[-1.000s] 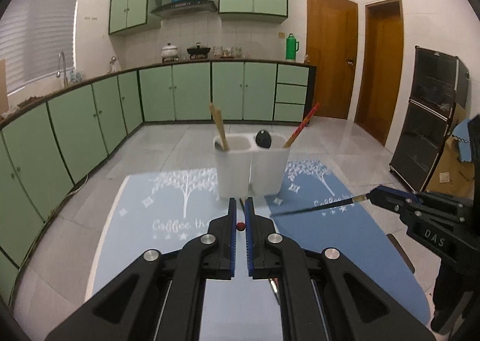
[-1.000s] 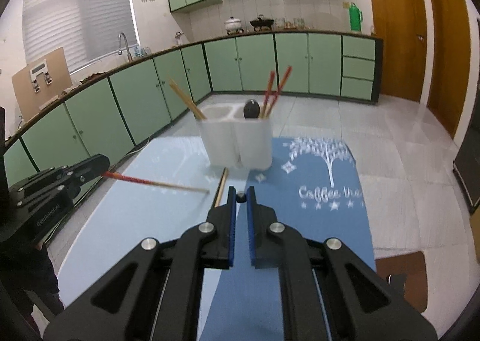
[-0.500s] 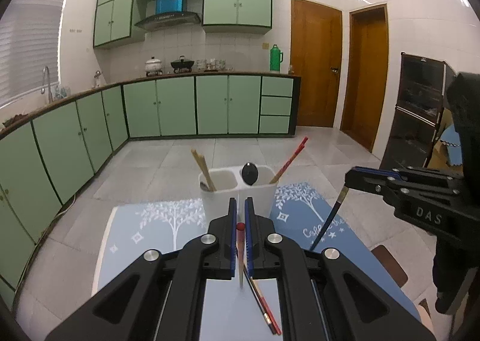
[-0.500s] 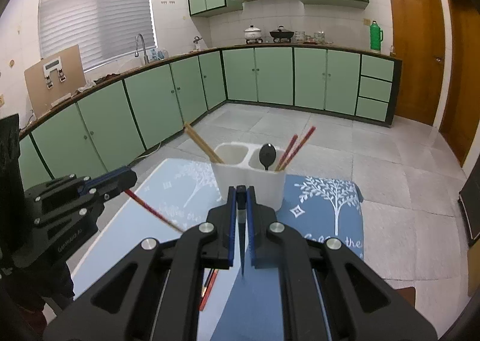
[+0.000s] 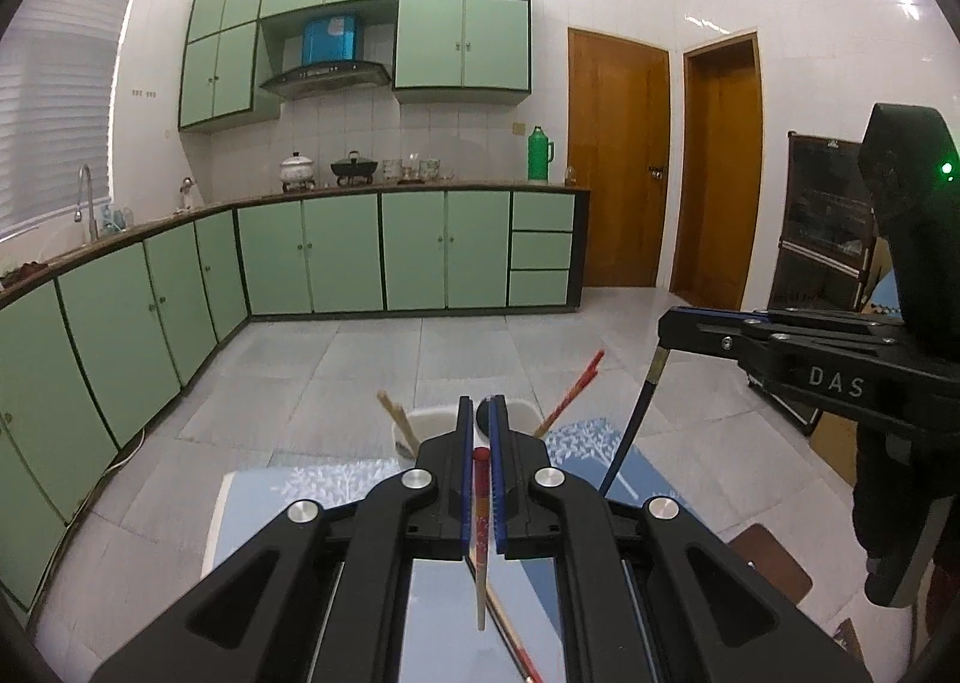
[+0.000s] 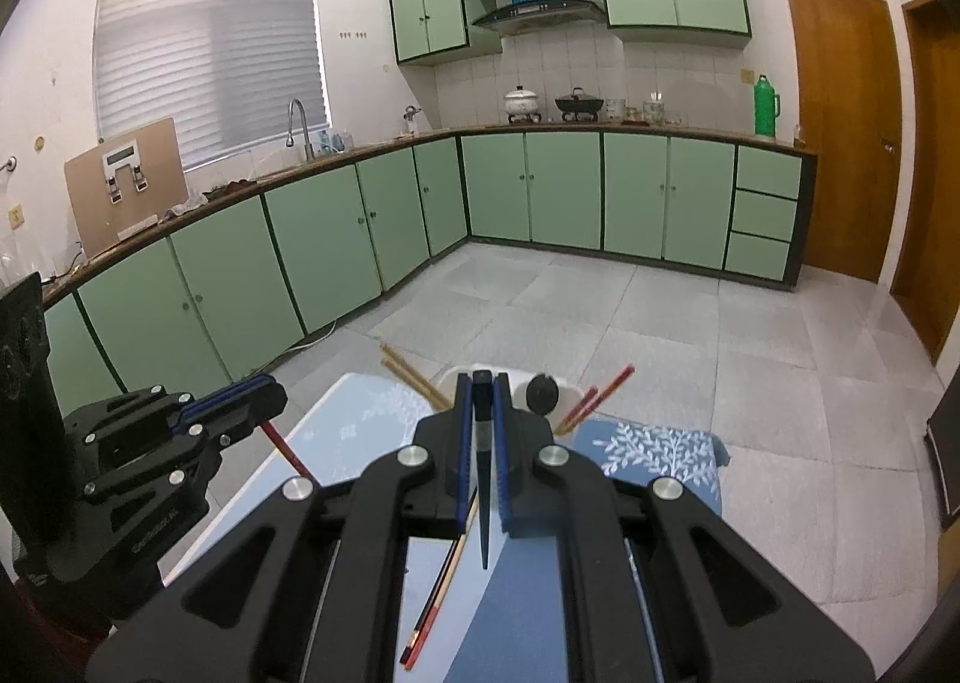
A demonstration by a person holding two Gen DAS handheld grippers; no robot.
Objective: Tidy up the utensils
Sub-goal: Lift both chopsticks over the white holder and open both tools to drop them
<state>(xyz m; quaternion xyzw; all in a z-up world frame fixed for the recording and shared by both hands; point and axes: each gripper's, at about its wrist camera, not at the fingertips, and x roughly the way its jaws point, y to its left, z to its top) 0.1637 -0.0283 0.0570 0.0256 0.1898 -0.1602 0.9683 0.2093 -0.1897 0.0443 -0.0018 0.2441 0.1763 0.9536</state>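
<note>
Red lacquer is covering the upper end of the chopstick (image 5: 480, 509) that is being clamped in the left gripper (image 5: 478, 443); its lower part is pale wood, and it is hanging tip-down over the blue cloth (image 5: 642, 473). A dark, tapering chopstick (image 6: 483, 479) with a pale band near its top is being gripped in the closed right gripper (image 6: 482, 413), point hanging down as well. Two more red-and-wood chopsticks (image 6: 435, 605) are lying on the cloth below. At the far edge, a white two-cell holder (image 6: 456, 377) is being kept, with wooden sticks (image 6: 408, 377) at left, a black spoon (image 6: 543, 394) and red sticks (image 6: 600, 392) at right.
</note>
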